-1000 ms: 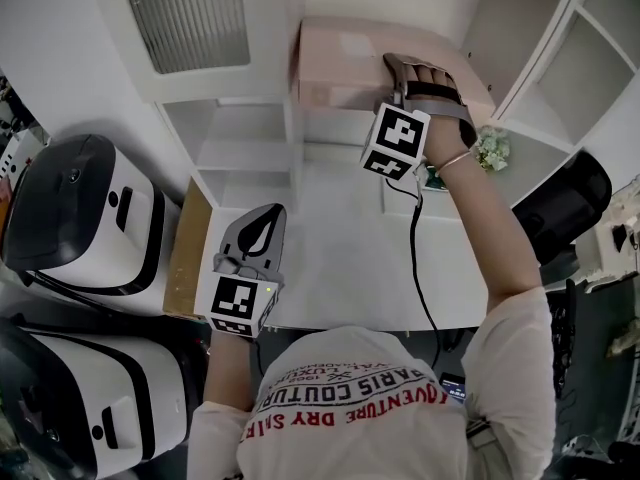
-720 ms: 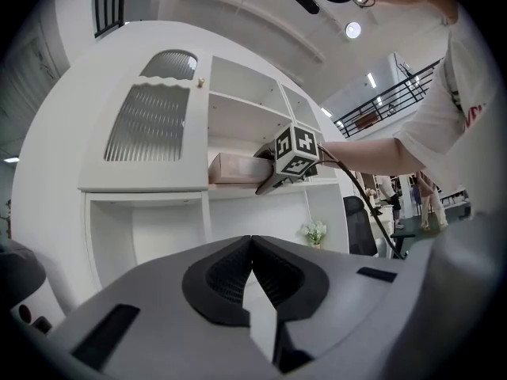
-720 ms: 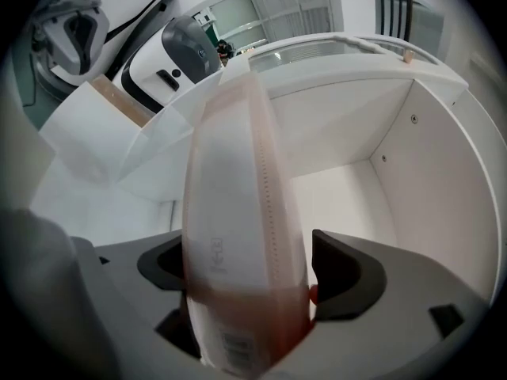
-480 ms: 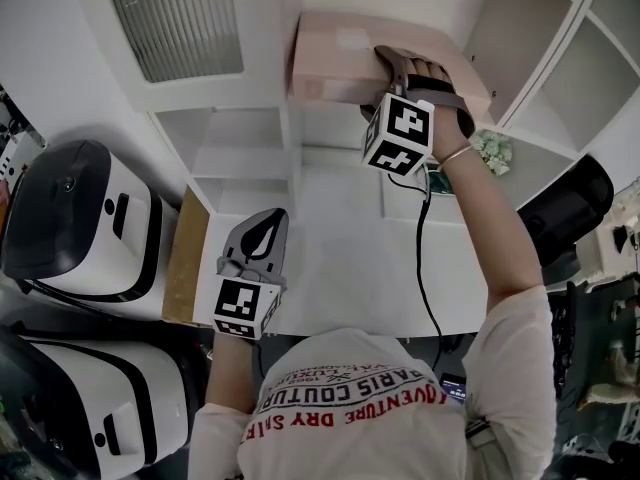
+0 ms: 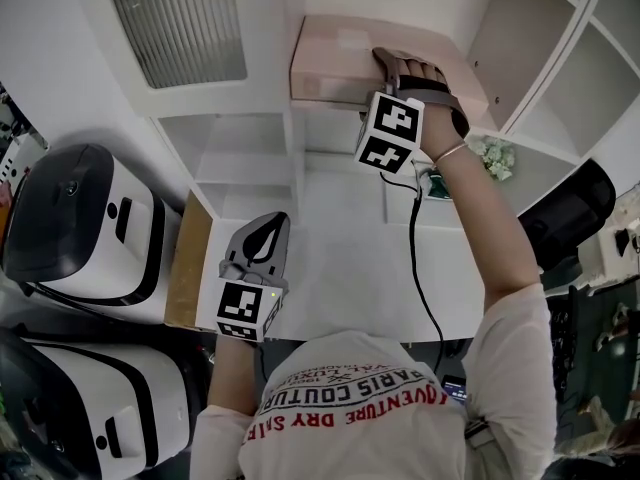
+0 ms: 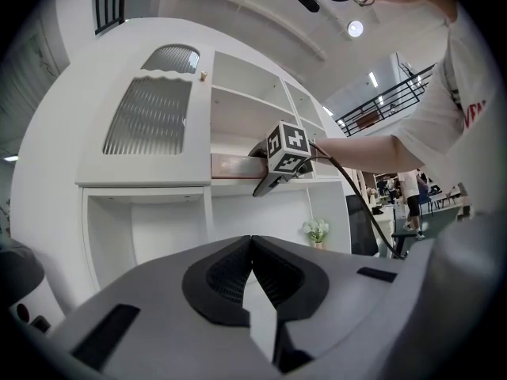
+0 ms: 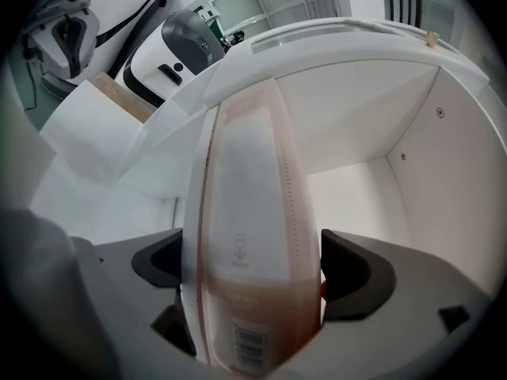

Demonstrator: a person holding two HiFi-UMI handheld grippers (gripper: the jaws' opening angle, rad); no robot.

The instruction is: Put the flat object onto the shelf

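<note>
The flat pink-and-white box [image 5: 335, 58] lies on an upper shelf of the white cabinet [image 5: 250, 103]. In the right gripper view the box [image 7: 249, 204] runs lengthwise into the compartment. My right gripper [image 5: 400, 68] reaches in at the box's near end. Its jaws have just been opening; they stand wide on either side of the box [image 7: 249, 267], and I see no pressing. My left gripper [image 5: 262, 230] hangs low over the white tabletop, shut with nothing between its jaws [image 6: 252, 252]. From there the box [image 6: 234, 165] shows as a thin strip on the shelf.
Two white and black machines [image 5: 80, 218] [image 5: 90, 398] stand at the left, beside a brown panel [image 5: 187, 263]. A small potted plant [image 5: 493, 151] sits in a lower right compartment. A black chair [image 5: 565, 203] is at the right. A ribbed glass door [image 5: 175, 23] closes the upper left compartment.
The right hand and its marker cube have shifted a little up and left towards the shelf along the box. The left gripper has stayed put.
</note>
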